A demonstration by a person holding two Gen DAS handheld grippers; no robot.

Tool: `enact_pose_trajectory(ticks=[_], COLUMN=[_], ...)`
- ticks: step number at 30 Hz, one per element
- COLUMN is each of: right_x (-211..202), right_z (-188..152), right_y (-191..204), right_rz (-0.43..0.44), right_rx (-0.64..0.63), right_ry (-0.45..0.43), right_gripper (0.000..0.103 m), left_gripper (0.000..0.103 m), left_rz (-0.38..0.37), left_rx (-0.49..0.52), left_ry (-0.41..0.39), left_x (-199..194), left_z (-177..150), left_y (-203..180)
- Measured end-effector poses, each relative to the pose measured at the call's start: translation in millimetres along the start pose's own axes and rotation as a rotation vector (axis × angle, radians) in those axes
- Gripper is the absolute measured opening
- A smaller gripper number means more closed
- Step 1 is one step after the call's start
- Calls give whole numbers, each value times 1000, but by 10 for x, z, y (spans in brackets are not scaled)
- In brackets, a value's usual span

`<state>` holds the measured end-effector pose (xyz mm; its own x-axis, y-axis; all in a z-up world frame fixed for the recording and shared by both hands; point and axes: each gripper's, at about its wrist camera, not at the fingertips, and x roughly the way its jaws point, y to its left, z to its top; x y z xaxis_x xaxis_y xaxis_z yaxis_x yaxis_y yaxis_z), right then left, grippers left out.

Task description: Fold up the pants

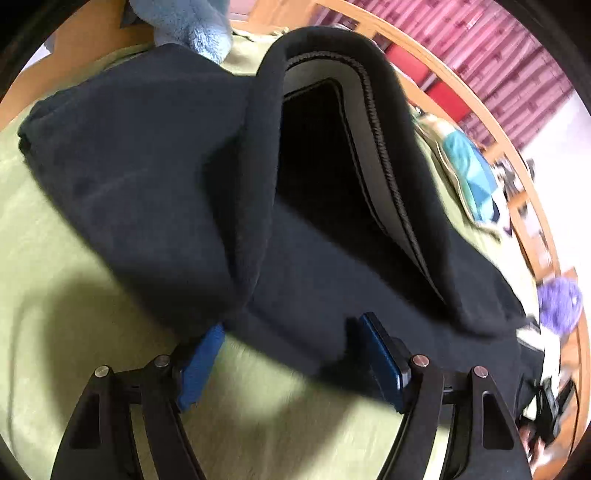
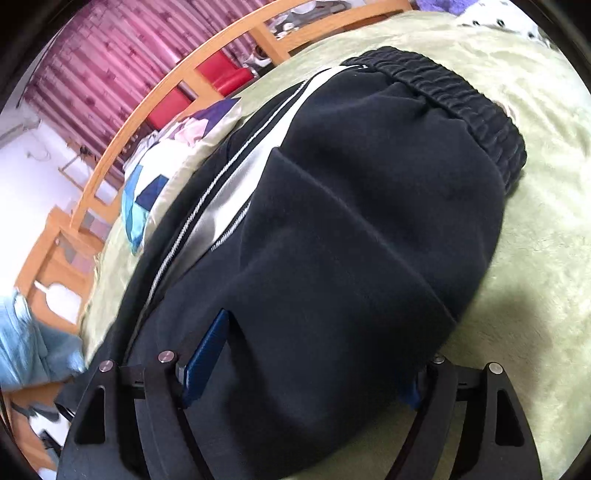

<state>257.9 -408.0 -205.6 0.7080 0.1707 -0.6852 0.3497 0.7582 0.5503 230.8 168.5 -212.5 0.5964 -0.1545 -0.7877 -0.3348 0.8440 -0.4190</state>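
Dark navy pants [image 1: 155, 177] with a white side stripe lie on a light green blanket [image 1: 55, 295]. In the left wrist view my left gripper [image 1: 291, 343] stands open with its blue pads wide apart, and the near edge of the pants lies between them, not pinched. In the right wrist view the pants [image 2: 351, 221] lie folded, with the elastic waistband [image 2: 461, 99] at the far end and the stripe [image 2: 236, 177] along the left side. My right gripper [image 2: 310, 362] is open too, its fingers wide, with the cloth bulging between and over them.
A wooden bed rail [image 2: 155, 96] runs along the far side with maroon curtains behind. A patterned pillow [image 2: 155, 177] lies beside the pants. A light blue plush toy [image 1: 192, 26] and a purple plush [image 1: 557, 302] sit at the bed's edges.
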Motion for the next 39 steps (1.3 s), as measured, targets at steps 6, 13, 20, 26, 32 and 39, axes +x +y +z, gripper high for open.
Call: enact_pose_trajectory(ticks=[6, 13, 20, 26, 32, 39], right_x=[54, -518, -1310, -2203, -2708, -2891], right_z=[81, -67, -521, -904, -1090, -1439], right_y=[97, 126, -129, -758, -1400, -1502], right_rz=[-33, 4, -10, -45, -95, -243], right_rx=[3, 14, -16, -17, 11, -72], right_ry=[-44, -80, -71, -89, -61, -18], right_gripper=[23, 15, 15, 14, 23, 53], left_gripper=[18, 11, 10, 11, 18, 29], left_rz=[108, 33, 46, -11, -9, 24], left_rx=[-19, -18, 77, 145, 248, 310], left_ry=[-70, -74, -43, 34, 114, 135], left_x=[4, -583, -1239, -1599, -1651, -1944], left_z=[82, -76, -659, -1450, -1833, -1806], left_y=[-40, 211, 274, 26, -68, 4])
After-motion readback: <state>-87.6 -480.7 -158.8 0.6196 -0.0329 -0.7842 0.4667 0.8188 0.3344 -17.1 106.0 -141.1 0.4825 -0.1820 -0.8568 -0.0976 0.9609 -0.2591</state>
